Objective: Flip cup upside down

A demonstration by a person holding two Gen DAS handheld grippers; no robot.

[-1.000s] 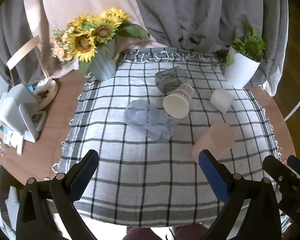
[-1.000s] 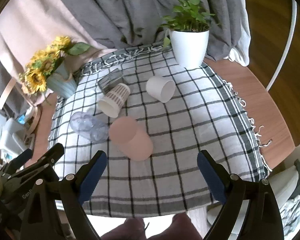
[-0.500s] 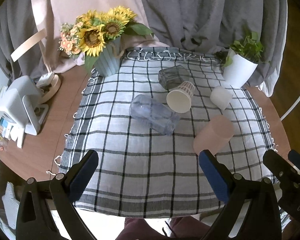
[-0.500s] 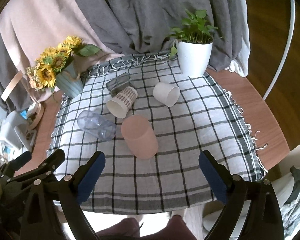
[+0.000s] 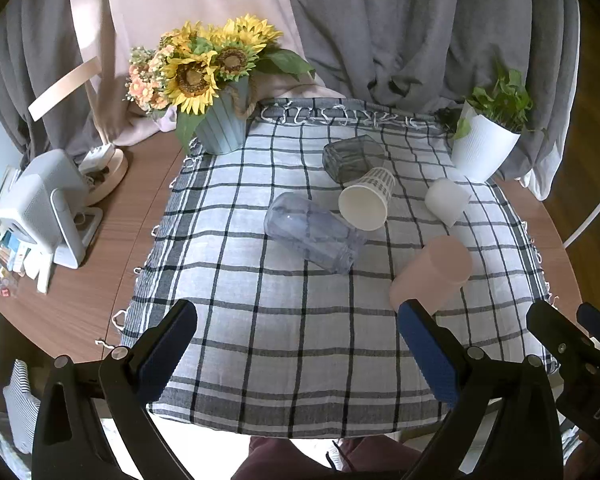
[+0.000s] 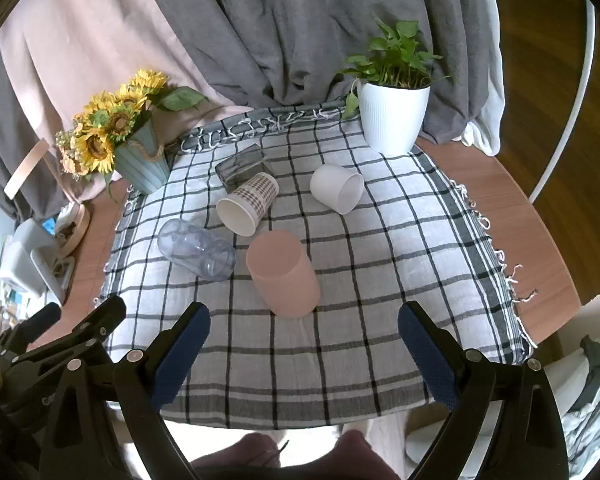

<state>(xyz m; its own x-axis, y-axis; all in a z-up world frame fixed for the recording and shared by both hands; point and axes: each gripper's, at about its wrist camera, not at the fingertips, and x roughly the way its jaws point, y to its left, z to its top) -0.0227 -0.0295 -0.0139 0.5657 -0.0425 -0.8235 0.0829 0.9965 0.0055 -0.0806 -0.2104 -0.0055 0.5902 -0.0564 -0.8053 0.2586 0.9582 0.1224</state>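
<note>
You have not begun the flip as far as these views show: your left gripper (image 5: 296, 350) and your right gripper (image 6: 300, 354) both hang above the near edge of the black-and-white checked tablecloth (image 6: 340, 360) with their blue-padded jaws spread wide and nothing between them. Five cups lie on their sides on the cloth. From the right wrist view, the matte pink plastic cup (image 6: 284, 274) sits nearest you at about 12 o'clock of the open jaws; the clear ribbed plastic cup (image 6: 196, 254) lies just beside it at 10 o'clock, the plaid-printed paper cup (image 6: 247, 204) beyond at 11 o'clock touching the smoky grey square glass (image 6: 242, 168), and the plain white cup (image 6: 337, 188) at 1 o'clock. None stands mouth-down, so everything is left: I judge you must choose one, likely the pink, close on it, and set it rim-down.
</note>
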